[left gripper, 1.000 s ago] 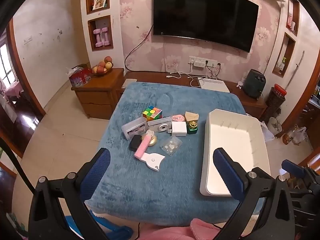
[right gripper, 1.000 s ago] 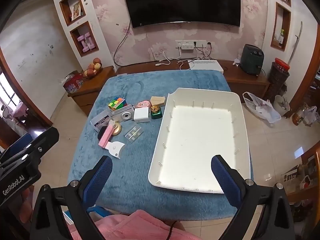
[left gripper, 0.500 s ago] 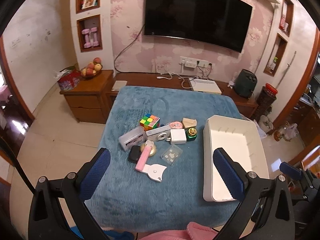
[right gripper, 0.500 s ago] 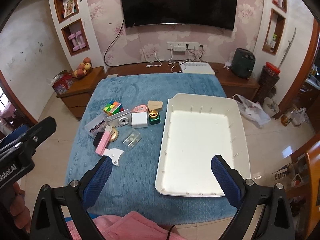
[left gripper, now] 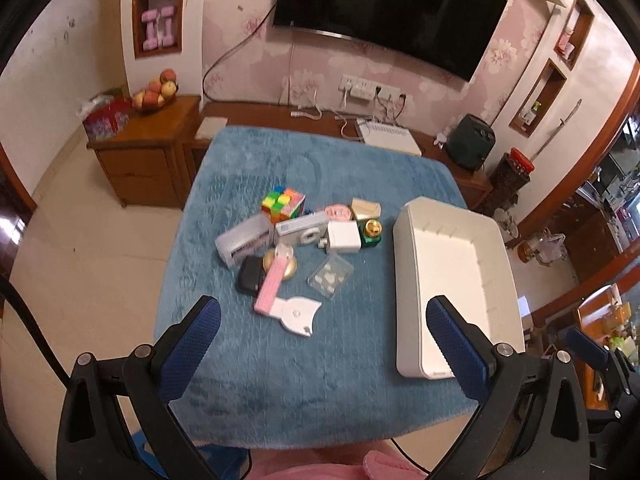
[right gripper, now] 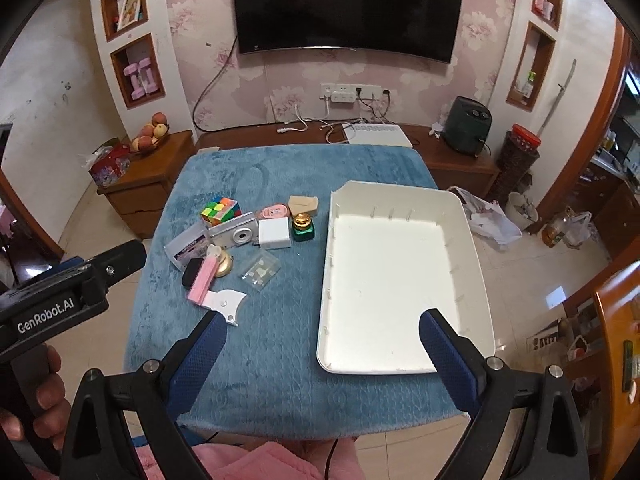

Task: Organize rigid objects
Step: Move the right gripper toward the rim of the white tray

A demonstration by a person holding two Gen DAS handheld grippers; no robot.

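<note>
the left gripper point(left gripper: 320, 344) hangs released, blue pads wide apart with nothing between them, over the near edge of the blue cloth point(left gripper: 280, 380). the right gripper point(right gripper: 320, 350) is the same — jaws spread and empty, framing the near end of the white tray point(right gripper: 474, 280).

over the last second both cameras have pulled back and lifted a little: the cluster now sits smaller and further up each view, and more of the cloth's front edge shows. nothing on the table has shifted and the tray has no item in it, so i'd judge the sorting has not begun; this looks like settling into a start position, not a reach.

the objects lie bunched on the cloth left of the tray, well apart from both grippers: a colour cube point(left gripper: 283, 203), a silver camera point(right gripper: 236, 232), a white charger block point(right gripper: 274, 233), a green jar with a gold lid point(right gripper: 303, 226), a clear packet point(left gripper: 330, 276) and a pink-handled scraper point(right gripper: 212, 288).

hard to read: the left view is motion-smeared, a dark item and a gold disc sit partly under the scraper's handle, and the packet's contents are unclear. a hand point(right gripper: 44, 392) shows only at the frame's left edge.
</note>
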